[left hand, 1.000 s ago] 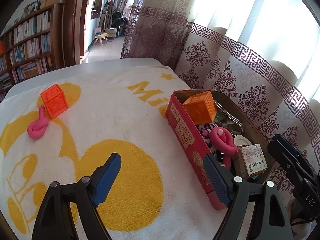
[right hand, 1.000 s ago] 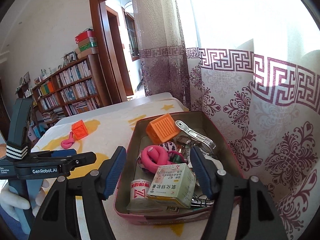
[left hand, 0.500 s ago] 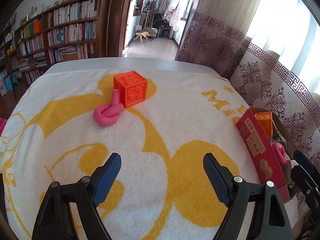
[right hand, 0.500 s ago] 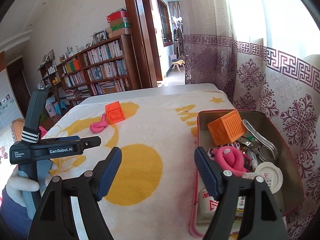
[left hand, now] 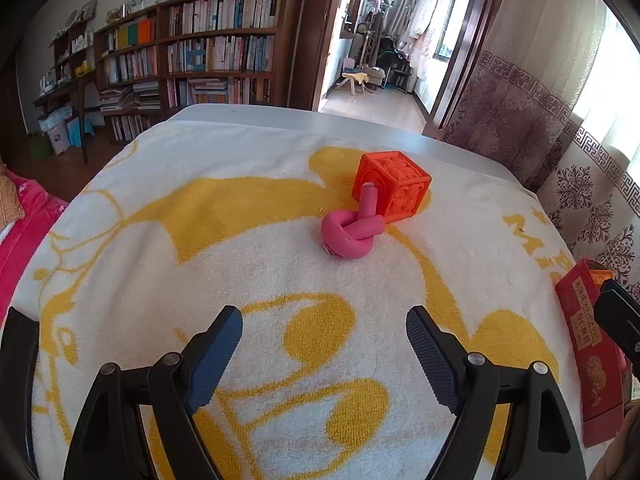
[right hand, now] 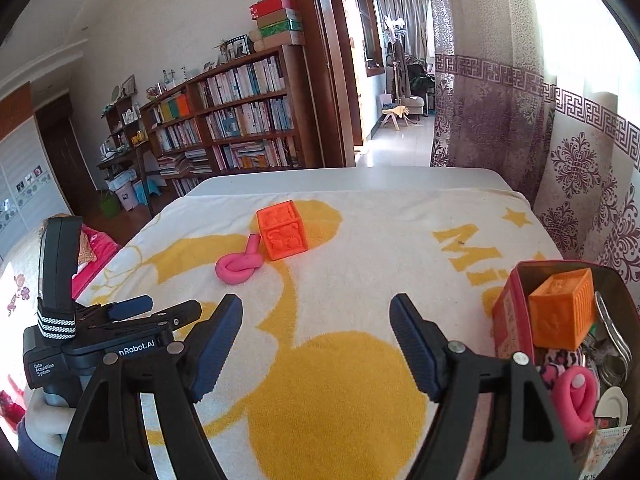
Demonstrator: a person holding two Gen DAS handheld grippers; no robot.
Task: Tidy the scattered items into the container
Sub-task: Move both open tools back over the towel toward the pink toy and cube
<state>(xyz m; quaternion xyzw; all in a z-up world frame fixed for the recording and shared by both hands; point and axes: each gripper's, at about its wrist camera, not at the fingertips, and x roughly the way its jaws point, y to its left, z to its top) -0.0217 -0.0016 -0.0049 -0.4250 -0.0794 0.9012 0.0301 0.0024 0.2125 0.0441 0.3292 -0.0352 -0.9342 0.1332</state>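
Two items left out — orange cube (left hand: 394, 187) touching pink knot (left hand: 349, 233) on towel (left hand: 240, 248) | left gripper (left hand: 324, 354) wide, empty | right gripper (right hand: 316, 340) wide, empty; jaws just opened | red tin (right hand: 505, 316) alongside | straddle the knot squarely — avoid nudging the cube

Orange embossed cube (left hand: 391, 185) upright on yellow-patterned towel, touching pink knotted tube (left hand: 352, 229) lying just in front. Red tin container (right hand: 516, 322) at right towel edge, open, holding second orange cube (right hand: 562, 314), another pink knot (right hand: 574, 402), assorted clutter.
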